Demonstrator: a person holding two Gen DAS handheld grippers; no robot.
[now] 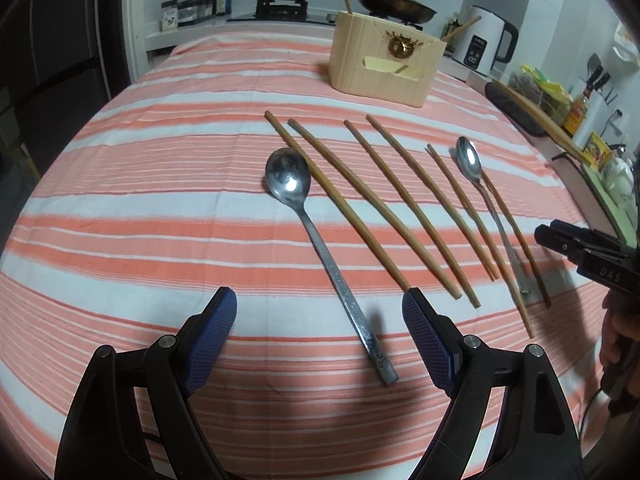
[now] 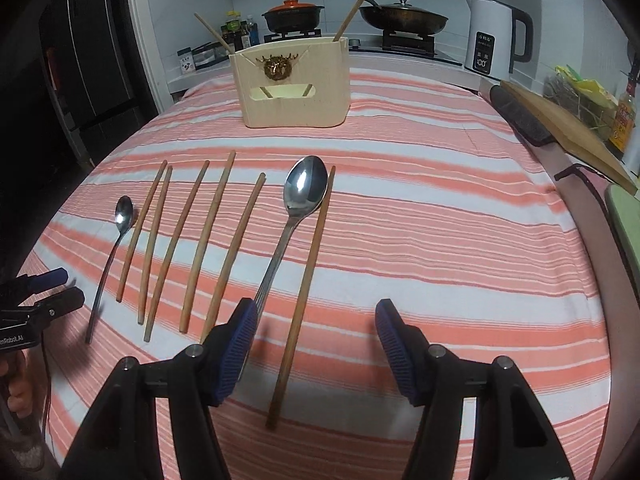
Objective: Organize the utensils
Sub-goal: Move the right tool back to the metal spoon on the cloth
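Observation:
Two metal spoons and several wooden chopsticks lie in a row on the striped cloth. In the left wrist view my left gripper (image 1: 320, 300) is open, and the handle of a spoon (image 1: 289, 178) lies between its fingers. In the right wrist view my right gripper (image 2: 316, 312) is open over one chopstick (image 2: 306, 284), with the other spoon (image 2: 305, 190) by its left finger. A wooden utensil holder (image 1: 386, 62) stands at the far side with two chopsticks in it; it also shows in the right wrist view (image 2: 296, 88).
A stove with a clay pot (image 2: 294, 14) and a pan (image 2: 402, 16) is behind the table. A white kettle (image 2: 494, 38) and a cutting board (image 2: 568, 132) are on the right counter. The cloth-covered table (image 2: 440, 240) extends right of the utensils.

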